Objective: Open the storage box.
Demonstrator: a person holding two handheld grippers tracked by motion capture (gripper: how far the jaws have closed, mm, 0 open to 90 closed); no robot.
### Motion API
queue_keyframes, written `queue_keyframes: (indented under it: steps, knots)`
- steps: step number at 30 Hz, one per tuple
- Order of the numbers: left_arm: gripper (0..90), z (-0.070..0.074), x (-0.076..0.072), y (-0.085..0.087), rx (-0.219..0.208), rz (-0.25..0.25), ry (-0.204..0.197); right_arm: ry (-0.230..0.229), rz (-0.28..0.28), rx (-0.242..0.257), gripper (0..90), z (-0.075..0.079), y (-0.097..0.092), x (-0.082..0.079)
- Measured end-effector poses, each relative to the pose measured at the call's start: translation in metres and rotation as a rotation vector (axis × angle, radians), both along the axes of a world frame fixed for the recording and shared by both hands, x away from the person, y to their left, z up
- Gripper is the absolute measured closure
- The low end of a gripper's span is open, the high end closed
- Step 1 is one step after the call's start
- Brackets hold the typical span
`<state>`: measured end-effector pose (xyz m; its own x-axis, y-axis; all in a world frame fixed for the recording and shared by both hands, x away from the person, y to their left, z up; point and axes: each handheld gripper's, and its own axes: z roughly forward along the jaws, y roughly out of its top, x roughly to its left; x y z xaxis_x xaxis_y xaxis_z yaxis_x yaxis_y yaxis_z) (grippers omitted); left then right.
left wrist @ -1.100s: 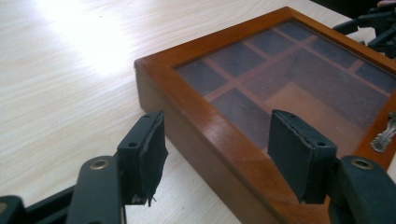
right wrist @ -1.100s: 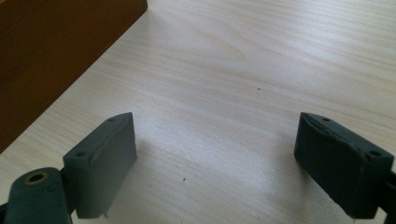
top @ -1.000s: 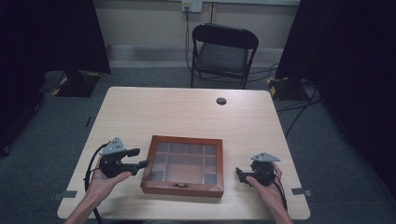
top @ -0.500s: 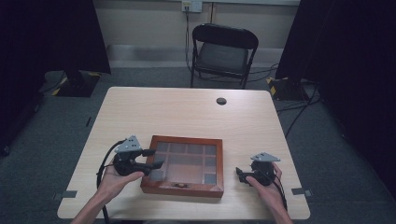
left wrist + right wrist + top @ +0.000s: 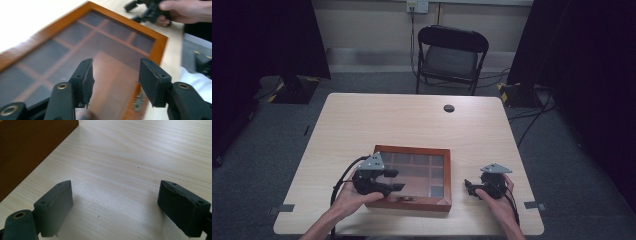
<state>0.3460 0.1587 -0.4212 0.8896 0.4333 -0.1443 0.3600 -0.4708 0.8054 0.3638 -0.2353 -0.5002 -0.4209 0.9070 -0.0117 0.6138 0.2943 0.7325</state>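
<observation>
Left gripper [image 5: 396, 180] is now hanging over the glass lid of the wooden box [image 5: 412, 150] at the table's [image 5: 412, 115] near edge, jaws narrowing, nothing between them. Likely heading for the front latch [image 5: 138, 102]. Right gripper [image 5: 469, 186] is resting open beside the box.

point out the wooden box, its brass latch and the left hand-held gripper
wooden box [image 5: 446, 176], high view, right side of its frame
brass latch [image 5: 139, 102], left gripper view, plate on the front edge
left hand-held gripper [image 5: 115, 78], left gripper view, midway between its open jaws
</observation>
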Motion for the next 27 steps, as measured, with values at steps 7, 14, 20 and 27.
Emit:
queue_keyframes:
  steps: [7,14,20,27]
  knots:
    - [52.8,-0.005,-0.005,-0.007,-0.007,-0.068,0.038,0.001,0.000,0.000,12.0,0.000,0.000,0.000]
    - [66.7,-0.012,-0.010,-0.013,-0.009,-0.156,0.066,0.001,0.000,0.000,12.0,0.000,0.000,0.000]
    - [73.7,-0.017,-0.010,-0.016,0.008,-0.173,0.066,0.001,0.000,0.000,12.0,0.000,0.000,0.000]
    - [81.0,-0.016,-0.009,-0.019,0.018,-0.184,0.056,0.000,0.001,0.000,12.0,0.000,0.000,0.000]
